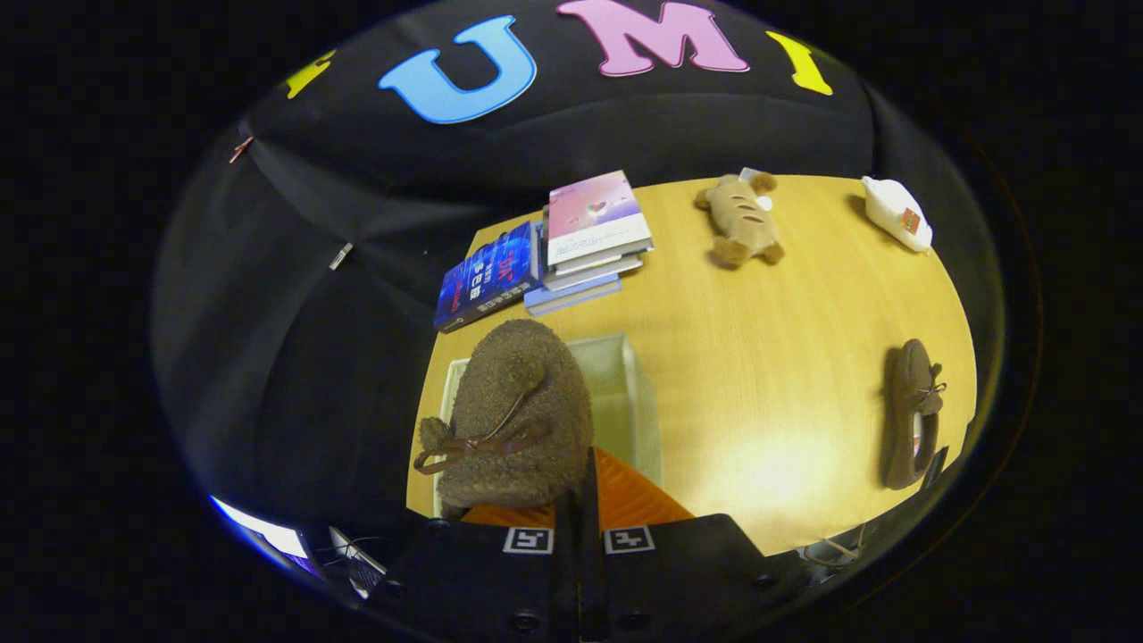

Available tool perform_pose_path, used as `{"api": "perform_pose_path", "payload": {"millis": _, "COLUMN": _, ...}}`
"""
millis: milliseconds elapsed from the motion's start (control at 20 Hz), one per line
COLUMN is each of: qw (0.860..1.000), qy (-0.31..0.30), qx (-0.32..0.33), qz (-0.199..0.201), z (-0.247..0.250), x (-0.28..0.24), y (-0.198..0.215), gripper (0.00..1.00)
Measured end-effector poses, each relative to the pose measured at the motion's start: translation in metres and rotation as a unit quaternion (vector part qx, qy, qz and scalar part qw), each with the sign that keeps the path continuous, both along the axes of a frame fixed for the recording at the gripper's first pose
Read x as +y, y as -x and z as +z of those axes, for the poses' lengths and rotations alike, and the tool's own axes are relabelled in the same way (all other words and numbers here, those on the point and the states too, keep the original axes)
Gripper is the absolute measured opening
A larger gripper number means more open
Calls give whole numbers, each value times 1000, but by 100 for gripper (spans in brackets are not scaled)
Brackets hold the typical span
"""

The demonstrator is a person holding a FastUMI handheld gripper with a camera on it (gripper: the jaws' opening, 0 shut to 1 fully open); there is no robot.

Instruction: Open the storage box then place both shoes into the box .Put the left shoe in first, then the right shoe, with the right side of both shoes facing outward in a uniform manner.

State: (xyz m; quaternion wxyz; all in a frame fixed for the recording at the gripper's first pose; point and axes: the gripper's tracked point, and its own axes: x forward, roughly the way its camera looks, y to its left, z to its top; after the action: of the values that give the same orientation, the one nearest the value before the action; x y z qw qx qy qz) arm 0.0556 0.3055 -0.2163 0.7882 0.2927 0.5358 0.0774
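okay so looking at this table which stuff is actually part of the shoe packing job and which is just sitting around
Part of the job:
held shoe, pinched in the tool above the box
storage box, open
second shoe, apart on the table

Just lying about:
stack of books
blue book
plush toy
white bottle

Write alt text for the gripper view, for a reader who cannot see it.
The tongs are shut on a fuzzy brown shoe, holding it over an open storage box on a wooden table. A second shoe lies apart to one side; stacked books, a plush toy and a white bottle sit beyond.
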Motion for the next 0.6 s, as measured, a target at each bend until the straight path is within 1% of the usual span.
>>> {"api": "perform_pose_path", "payload": {"millis": 150, "qw": 1000, "qy": 16, "qx": 17, "qz": 19, "z": -19, "x": 35, "y": -3, "gripper": 6}}
{"api": "perform_pose_path", "payload": {"millis": 300, "qw": 998, "qy": 30, "qx": 41, "qz": 32, "z": -39, "x": 59, "y": 2, "gripper": 6}}
{"api": "perform_pose_path", "payload": {"millis": 500, "qw": 996, "qy": 22, "qx": 77, "qz": 31, "z": -58, "x": 79, "y": 12, "gripper": 6}}
{"api": "perform_pose_path", "payload": {"millis": 600, "qw": 996, "qy": 18, "qx": 82, "qz": 32, "z": -61, "x": 82, "y": 14, "gripper": 9}}
